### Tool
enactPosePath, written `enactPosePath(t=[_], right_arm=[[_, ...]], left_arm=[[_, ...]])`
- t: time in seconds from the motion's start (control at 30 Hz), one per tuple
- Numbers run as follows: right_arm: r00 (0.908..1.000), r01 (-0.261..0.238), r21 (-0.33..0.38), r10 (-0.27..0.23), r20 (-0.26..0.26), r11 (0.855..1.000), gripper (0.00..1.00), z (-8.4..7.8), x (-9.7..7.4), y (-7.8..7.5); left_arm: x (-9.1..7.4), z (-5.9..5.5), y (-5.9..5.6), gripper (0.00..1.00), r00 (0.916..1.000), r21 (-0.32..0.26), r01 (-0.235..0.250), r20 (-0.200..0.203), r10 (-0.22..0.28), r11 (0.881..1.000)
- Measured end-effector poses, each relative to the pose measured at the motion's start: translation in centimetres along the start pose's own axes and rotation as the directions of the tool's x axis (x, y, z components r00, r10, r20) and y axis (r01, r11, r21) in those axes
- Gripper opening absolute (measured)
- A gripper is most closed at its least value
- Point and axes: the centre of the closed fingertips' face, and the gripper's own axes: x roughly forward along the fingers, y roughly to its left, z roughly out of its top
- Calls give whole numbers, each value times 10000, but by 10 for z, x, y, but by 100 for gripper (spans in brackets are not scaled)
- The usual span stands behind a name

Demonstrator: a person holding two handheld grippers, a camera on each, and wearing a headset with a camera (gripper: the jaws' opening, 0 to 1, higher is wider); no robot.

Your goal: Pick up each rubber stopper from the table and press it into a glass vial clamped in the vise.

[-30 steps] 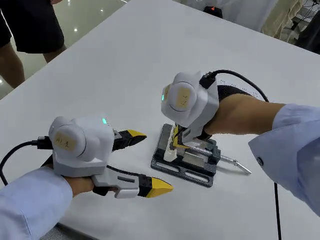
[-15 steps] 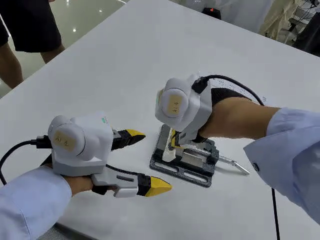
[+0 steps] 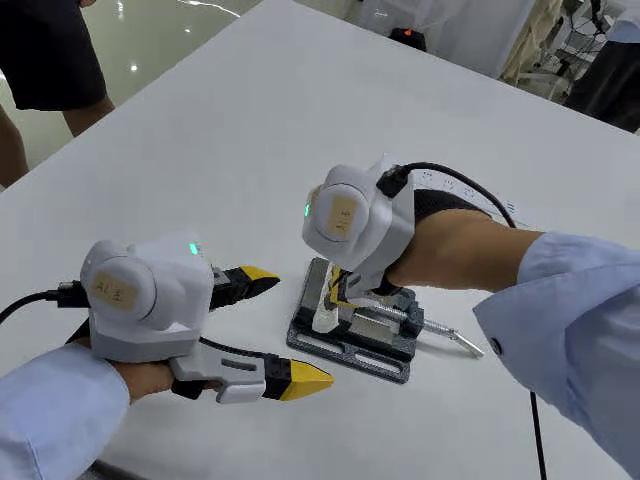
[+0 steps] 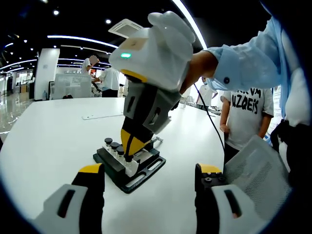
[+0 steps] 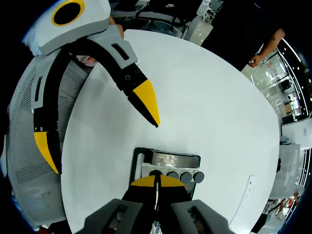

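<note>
A black vise point(image 3: 345, 345) on the white table clamps a row of glass vials point(image 3: 325, 318). Three of them carry dark rubber stoppers point(image 5: 184, 175), seen also in the left gripper view as stoppers point(image 4: 115, 145). My right gripper point(image 3: 337, 295) points down at the vise's left end. Its yellow tips are shut together, right gripper point(image 5: 156, 184), and touch the stopper point(image 4: 127, 157) on the end vial, which they mostly hide. My left gripper point(image 3: 283, 326) hovers open just left of the vise, holding nothing; its jaws rise at the bottom of its own view, left gripper point(image 4: 148, 171).
The vise's screw handle point(image 3: 455, 338) sticks out to the right. A black cable point(image 3: 470, 190) runs from the right gripper along the sleeve. A person point(image 3: 45, 60) stands past the table's far left edge. Wide bare table point(image 3: 250, 120) lies behind the vise.
The head camera has shifted. My right gripper has stayed over the vise's left end and tilted a little. My left gripper has kept its place, open.
</note>
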Motion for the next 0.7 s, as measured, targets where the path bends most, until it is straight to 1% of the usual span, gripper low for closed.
enactPosePath(t=[0.17,0.33,0.6,0.7], right_arm=[[9999,70,2,-70,73,10000,0,0,0,0],[9999,35,88,-36,153,10000,0,0,0,0],[9993,-153,339,141,353,9993,0,1,0,-1],[9992,-162,315,150,381,9994,0,1,0,-1]], left_arm=[[1,-3,-6,73,9998,104,113,-180,-111,9999],[-1,-3,-5,73,9998,92,47,-190,-45,9999],[-3,-4,-3,73,9998,96,-21,-189,23,10000],[-3,-4,-3,73,9998,91,-27,-208,29,10000]])
